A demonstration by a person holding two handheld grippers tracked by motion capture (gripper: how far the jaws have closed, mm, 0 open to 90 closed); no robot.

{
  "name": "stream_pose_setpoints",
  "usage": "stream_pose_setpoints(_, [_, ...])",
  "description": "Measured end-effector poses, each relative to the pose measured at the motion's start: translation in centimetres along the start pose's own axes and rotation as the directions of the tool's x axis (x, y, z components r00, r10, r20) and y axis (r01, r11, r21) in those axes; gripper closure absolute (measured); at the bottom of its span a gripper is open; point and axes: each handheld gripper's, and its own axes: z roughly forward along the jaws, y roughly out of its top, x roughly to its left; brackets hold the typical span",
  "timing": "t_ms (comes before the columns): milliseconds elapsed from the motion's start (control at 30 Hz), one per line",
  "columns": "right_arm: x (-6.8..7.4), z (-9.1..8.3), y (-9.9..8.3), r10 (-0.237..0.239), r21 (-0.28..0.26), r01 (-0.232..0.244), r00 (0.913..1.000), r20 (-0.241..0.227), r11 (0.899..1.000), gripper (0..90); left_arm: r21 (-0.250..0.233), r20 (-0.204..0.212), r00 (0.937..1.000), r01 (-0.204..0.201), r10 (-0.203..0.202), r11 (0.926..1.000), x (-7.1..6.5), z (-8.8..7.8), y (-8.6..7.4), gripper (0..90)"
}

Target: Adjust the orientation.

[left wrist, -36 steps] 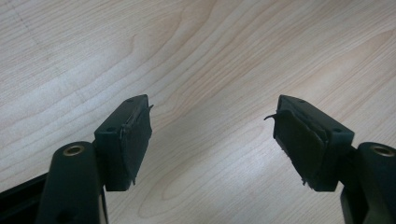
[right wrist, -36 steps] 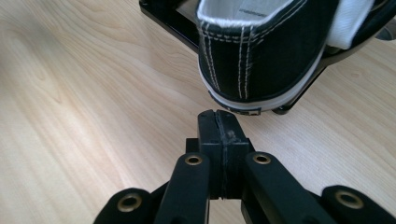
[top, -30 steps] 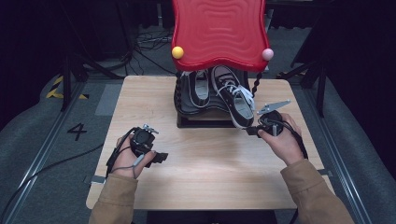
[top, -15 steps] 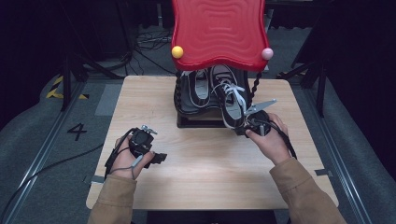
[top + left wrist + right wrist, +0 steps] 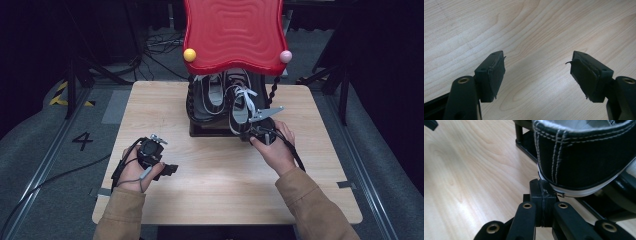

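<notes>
Two black canvas sneakers with white laces stand side by side on a low black rack under a red wavy panel. The right sneaker has its heel at the rack's front edge. My right gripper is shut with nothing between its pads. In the right gripper view its tips lie against the white sole rim of that heel. The left sneaker lies further back. My left gripper rests open over bare wood at the table's left, jaws wide apart.
The wooden table has free room in front of the rack and on both sides. A yellow ball and a pink ball hang at the red panel's corners. Twisted black posts hold it up.
My right gripper has moved left along the rack's front, and the right sneaker's heel has swung left with it, so the shoe now lies straighter. The left hand has stayed put.
</notes>
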Motion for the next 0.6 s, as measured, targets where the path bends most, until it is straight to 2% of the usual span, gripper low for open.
stream_pose_setpoints(233, [0.0, 0.8, 0.2, 0.001, -0.053, 0.002, 0.9986, 0.052, 0.999, 90.0, 0.003, -0.001, 1.0, -0.004, 0.004, 1.0, -0.2, 0.0, 0.1, 28.2])
stream_pose_setpoints(300, [-0.2, 1.0, 0.5, 0.01, -0.052, -0.008, 0.9989, 0.046, 0.999, 90.0, 0.005, 0.0, 1.0, -0.006, 0.006, 1.0, -0.2, 0.1, 0.1, 28.2])
stream_pose_setpoints(367, [-0.3, 1.1, 0.7, 0.003, -0.06, 0.002, 0.9973, 0.073, 0.998, 90.0, 0.009, -0.001, 1.0, -0.01, 0.01, 0.9999, -0.2, 0.2, 0.1, 28.2])
stream_pose_setpoints(600, [-0.5, 2.2, 1.6, 0.027, -0.089, -0.02, 0.9964, 0.081, 0.996, 90.0, 0.011, 0.003, 0.9999, -0.013, 0.013, 0.9999, -0.3, 0.2, 0.1, 28.1])
